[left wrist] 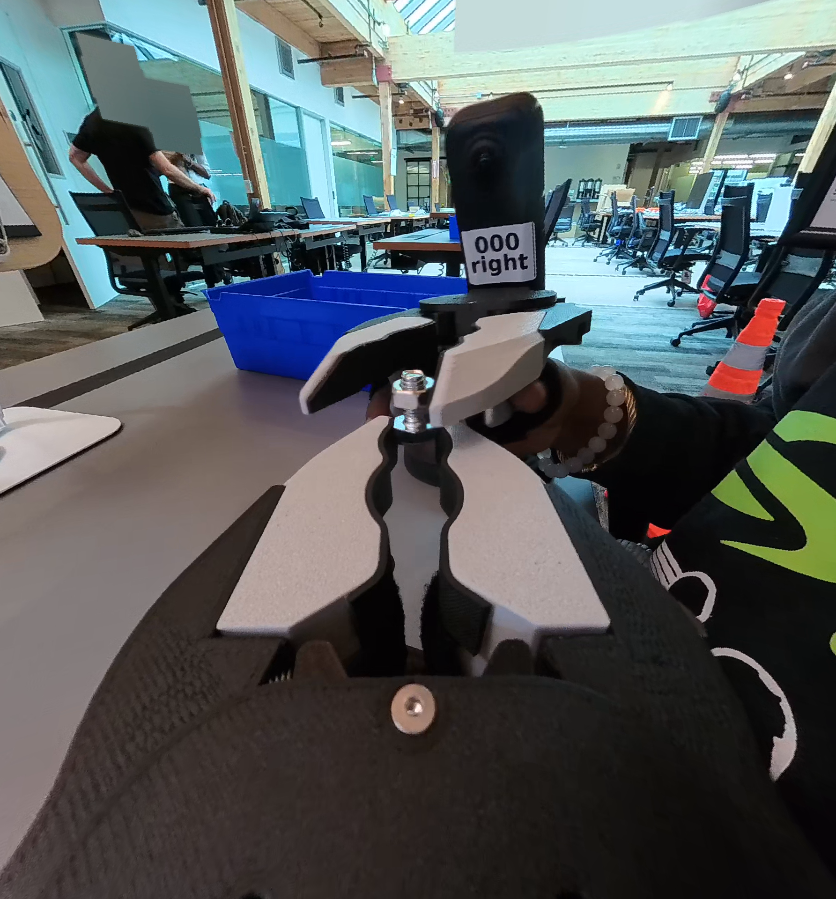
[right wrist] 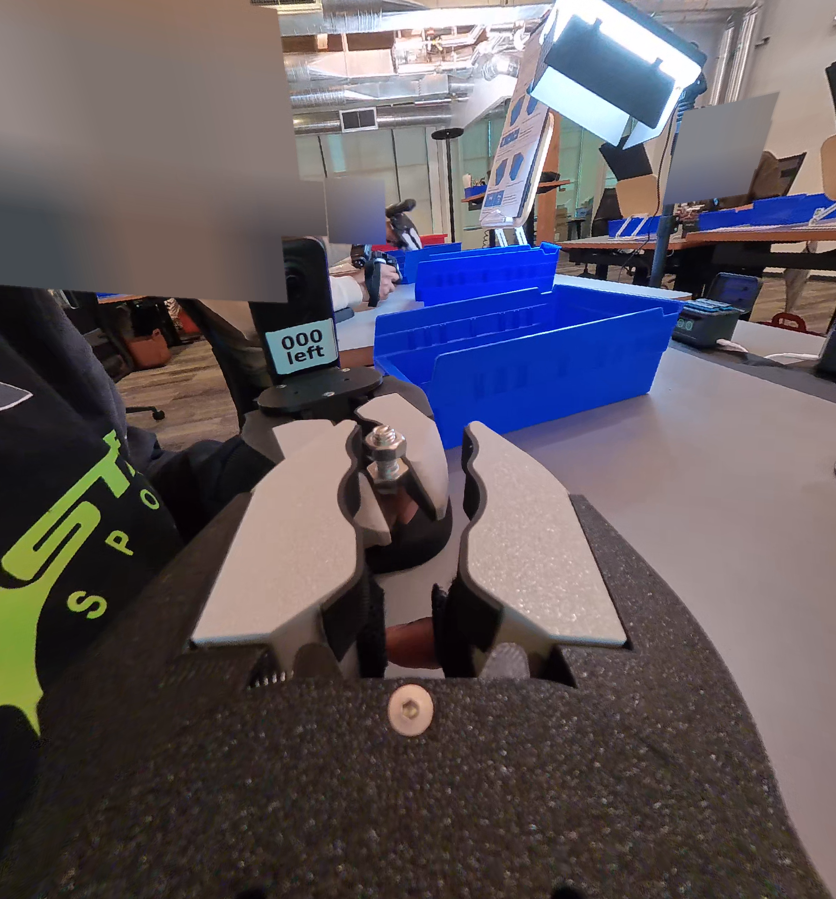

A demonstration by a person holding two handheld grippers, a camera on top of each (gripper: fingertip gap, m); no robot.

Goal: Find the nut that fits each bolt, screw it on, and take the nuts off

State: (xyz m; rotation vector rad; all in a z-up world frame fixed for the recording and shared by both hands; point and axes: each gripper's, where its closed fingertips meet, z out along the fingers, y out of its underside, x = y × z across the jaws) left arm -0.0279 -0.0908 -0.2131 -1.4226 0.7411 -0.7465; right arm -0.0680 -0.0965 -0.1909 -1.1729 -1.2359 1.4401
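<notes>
Both my wrist views are bright and sharp at centre. Daylight pours from a skylight (left wrist: pixel 423 14) overhead; a studio light panel (right wrist: pixel 615 78) glares white on my right. Wide-angle bending curves the edges, and the grey table (left wrist: pixel 138 486) carries soft shadows.

bolt (left wrist: pixel 410 404): 1 | nut (left wrist: pixel 408 395): 1 | tools: 2 | blue bin (left wrist: pixel 279 323): 1 | traffic cone (left wrist: pixel 751 351): 1
</notes>
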